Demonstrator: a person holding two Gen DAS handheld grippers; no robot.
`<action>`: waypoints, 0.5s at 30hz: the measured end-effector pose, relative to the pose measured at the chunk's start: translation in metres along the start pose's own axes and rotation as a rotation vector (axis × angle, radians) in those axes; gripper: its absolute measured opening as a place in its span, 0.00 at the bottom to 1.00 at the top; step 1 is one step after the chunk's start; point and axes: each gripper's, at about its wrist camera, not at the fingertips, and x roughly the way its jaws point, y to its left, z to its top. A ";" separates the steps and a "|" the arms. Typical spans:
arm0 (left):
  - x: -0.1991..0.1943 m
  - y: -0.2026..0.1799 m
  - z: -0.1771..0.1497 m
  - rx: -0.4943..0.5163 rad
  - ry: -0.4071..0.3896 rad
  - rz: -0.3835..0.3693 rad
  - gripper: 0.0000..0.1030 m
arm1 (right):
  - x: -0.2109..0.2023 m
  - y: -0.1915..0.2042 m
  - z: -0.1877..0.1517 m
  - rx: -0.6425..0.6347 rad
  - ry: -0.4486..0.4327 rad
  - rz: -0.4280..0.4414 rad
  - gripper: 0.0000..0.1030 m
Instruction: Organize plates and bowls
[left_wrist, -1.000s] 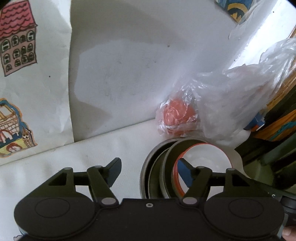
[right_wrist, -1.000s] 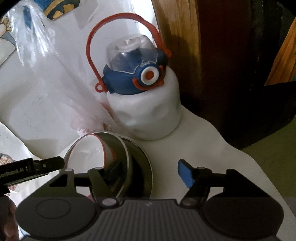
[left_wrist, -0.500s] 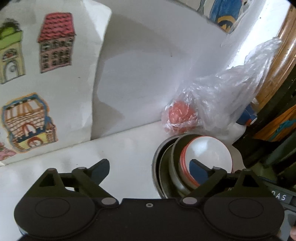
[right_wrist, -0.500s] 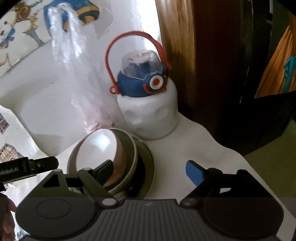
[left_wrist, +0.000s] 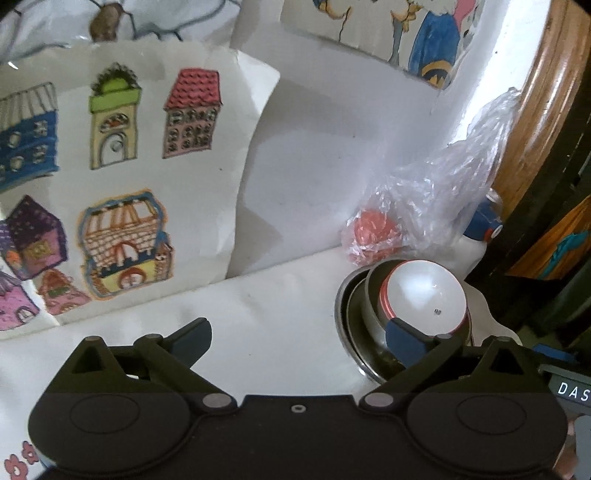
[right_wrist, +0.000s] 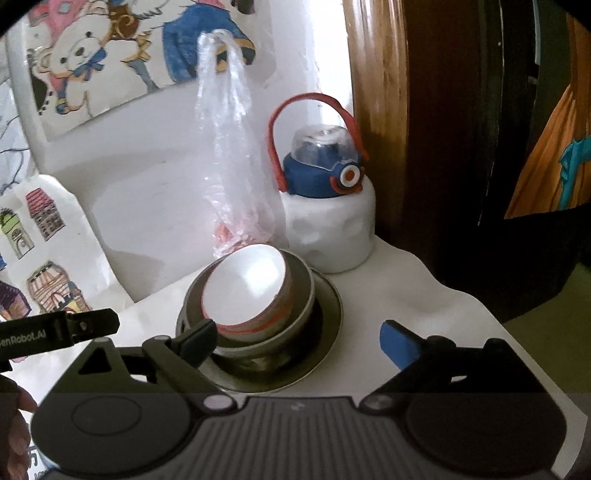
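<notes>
Bowls sat nested just in front of the water bottle (right_wrist: 327, 206): a white bowl (right_wrist: 245, 286) with an orange rim, tilted inside a steel bowl (right_wrist: 301, 295) on a steel plate (right_wrist: 327, 334). Both grippers — left (left_wrist: 297, 338), right (right_wrist: 297, 341) — had fingers apart, empty. The white bowl looked glossy, slippery and breakable; its raised rim seemed the likeliest hold.
</notes>
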 end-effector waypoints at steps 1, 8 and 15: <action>-0.005 0.001 -0.002 0.005 -0.009 0.004 0.98 | -0.002 0.001 -0.001 -0.002 -0.005 0.000 0.95; -0.022 0.001 -0.015 0.026 -0.057 0.029 0.99 | -0.014 0.005 -0.009 0.003 -0.016 -0.003 0.95; -0.033 0.005 -0.022 0.032 -0.083 0.037 0.99 | -0.025 0.011 -0.015 -0.015 -0.035 -0.005 0.96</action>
